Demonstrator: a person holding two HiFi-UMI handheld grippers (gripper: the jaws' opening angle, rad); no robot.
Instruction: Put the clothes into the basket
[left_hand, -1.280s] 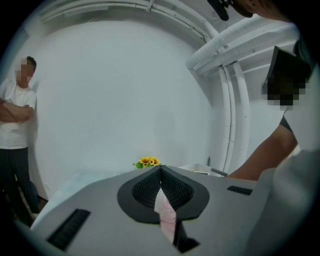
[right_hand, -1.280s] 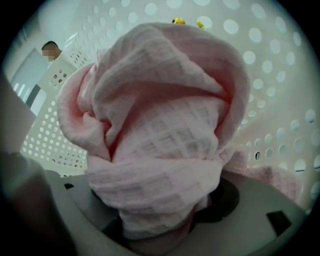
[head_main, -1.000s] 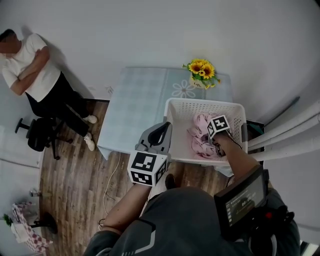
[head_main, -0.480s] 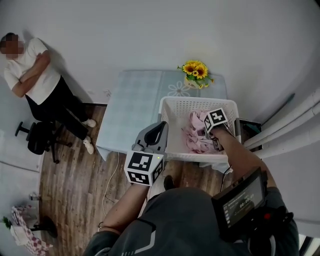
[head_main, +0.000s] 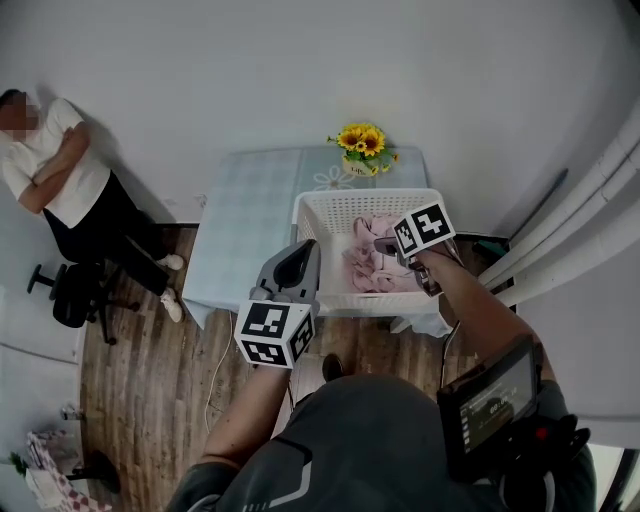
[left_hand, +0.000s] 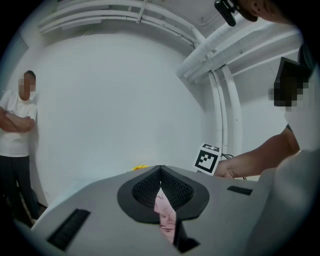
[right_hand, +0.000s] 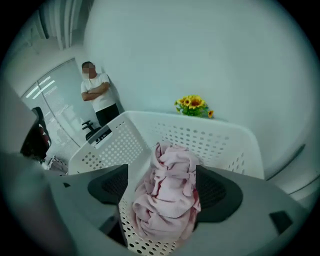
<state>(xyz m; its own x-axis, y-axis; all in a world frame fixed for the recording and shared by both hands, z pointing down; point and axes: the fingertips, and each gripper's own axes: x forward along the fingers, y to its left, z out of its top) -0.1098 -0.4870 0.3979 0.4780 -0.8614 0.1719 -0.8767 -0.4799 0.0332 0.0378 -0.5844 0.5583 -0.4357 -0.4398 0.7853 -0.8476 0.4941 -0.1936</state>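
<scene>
A white perforated basket (head_main: 355, 197) stands on the table, with a heap of pink clothes (head_main: 372, 265) inside it. My right gripper (head_main: 390, 247) hangs above the basket and points steeply down. In the right gripper view its jaws (right_hand: 165, 185) stand wide; they have just been opening and nothing is between the pads. The pink clothes (right_hand: 167, 195) lie loose below them, inside the basket (right_hand: 220, 137). My left gripper (head_main: 303, 252) hovers beside the basket's left wall, nearly level. Its jaws (left_hand: 160, 170) meet at the tips, and pink cloth shows through the slit behind them.
The pale table (head_main: 240, 225) carries a bunch of sunflowers (head_main: 358, 140) at its far edge. A person (head_main: 60, 170) stands against the wall at left, beside an office chair (head_main: 70, 295). White pipes (head_main: 590, 200) run along the right. Wooden floor lies below the table's near edge.
My right gripper has lifted up out of the basket, leaving the pink clothes lying inside. The left gripper has drifted a little upward beside the basket.
</scene>
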